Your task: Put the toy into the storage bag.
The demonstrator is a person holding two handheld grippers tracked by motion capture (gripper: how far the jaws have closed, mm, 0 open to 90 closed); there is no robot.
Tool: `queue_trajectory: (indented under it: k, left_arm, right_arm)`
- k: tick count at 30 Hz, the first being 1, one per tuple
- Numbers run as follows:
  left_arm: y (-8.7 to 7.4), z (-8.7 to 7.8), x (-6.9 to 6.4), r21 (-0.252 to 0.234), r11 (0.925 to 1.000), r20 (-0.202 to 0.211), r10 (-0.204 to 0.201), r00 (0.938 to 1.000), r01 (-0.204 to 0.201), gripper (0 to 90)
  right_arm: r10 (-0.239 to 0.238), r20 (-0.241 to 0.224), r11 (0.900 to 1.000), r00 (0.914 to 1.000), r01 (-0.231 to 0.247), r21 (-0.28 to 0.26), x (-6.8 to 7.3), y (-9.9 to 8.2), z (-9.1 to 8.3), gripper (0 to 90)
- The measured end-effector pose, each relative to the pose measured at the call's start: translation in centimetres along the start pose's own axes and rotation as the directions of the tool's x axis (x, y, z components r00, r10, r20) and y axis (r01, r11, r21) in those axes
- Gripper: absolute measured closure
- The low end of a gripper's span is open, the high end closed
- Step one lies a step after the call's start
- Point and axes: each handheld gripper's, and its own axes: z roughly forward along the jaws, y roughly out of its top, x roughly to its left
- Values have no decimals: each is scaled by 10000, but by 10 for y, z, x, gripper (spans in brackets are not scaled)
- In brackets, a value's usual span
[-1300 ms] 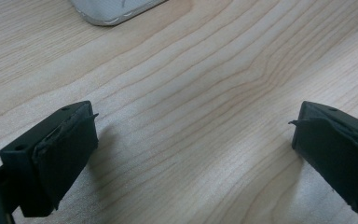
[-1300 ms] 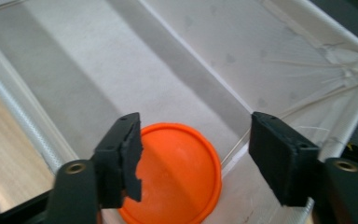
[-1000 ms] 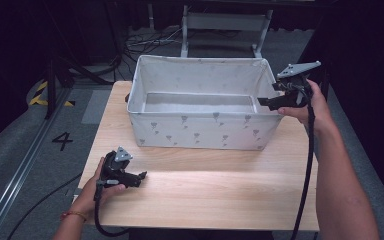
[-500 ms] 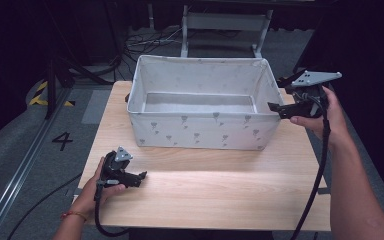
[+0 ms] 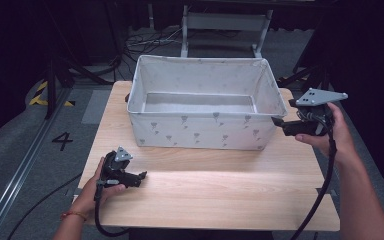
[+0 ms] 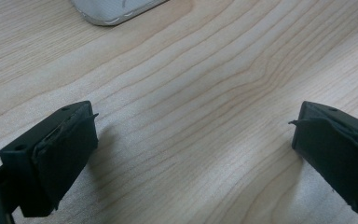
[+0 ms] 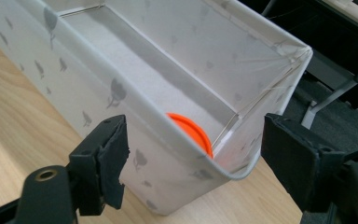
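Left gripper (image 5: 141, 176) low at seven o'clock on the table (image 5: 220, 200), jaws spread wide over bare wood, holding nothing. In the left gripper view, just grain between the pads (image 6: 67, 154) and a pale corner of the bin at twelve. Further up, at three o'clock, right gripper (image 5: 279, 122) hanging just beside the right end of the fabric bin (image 5: 200, 131), jaws wide too, nothing between them. Deepest in, seen along those jaws: orange disc (image 7: 192, 131) down in the bin's near corner, leaning against the wall, partly hidden by the rim. Judged light, stiff, smooth plastic, likely slippery on its faces. Best taken across the thin rim from above. Bin walls looked soft, likely to give if bumped.
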Motion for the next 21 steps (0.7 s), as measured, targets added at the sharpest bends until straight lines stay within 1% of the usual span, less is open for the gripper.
queue_trajectory:
  k: [3, 5, 9, 11, 15, 17, 18, 20, 21]
  left_arm:
    - [0, 0, 0, 3, 10000, 2, 2, 10000, -2, 4]
    - [0, 0, 0, 2, 10000, 0, 3, 10000, -3, 4]
    - [0, 0, 0, 2, 10000, -1, 2, 10000, -2, 4]
    - [0, 0, 0, 2, 10000, 0, 3, 10000, -3, 4]
    - [0, 0, 0, 2, 10000, -2, 1, 10000, -1, 4]
    - [0, 0, 0, 2, 10000, 0, 0, 10000, 0, 4]
    - [0, 0, 0, 2, 10000, -2, 2, 10000, -2, 4]
    - [0, 0, 0, 1, 10000, 1, -2, 10000, 2, 4]
    - [0, 0, 0, -1, 10000, -3, 2, 10000, -2, 4]
  right_arm:
    - [-15, 34, 9999, 10000, 15, 99, 5, -10, -2, 237]
    - [-36, 40, 9999, 10000, 35, 124, 7, -12, -2, 235]
    - [-124, 133, 9997, 9998, 121, 191, 13, -26, -4, 235]
    - [-107, 73, 9997, 9999, 106, 203, 16, -34, -4, 236]
    - [-224, 135, 9988, 9997, 218, 448, 23, -48, -4, 235]
    - [-175, 46, 9988, 9998, 173, 449, 25, -57, -3, 235]
    - [-175, 46, 9988, 9998, 173, 449, 25, -57, -3, 235]
    - [-178, 114, 9980, 9998, 170, 613, 28, -68, -1, 235]
    - [-178, 114, 9980, 9998, 170, 613, 28, -68, -1, 235]
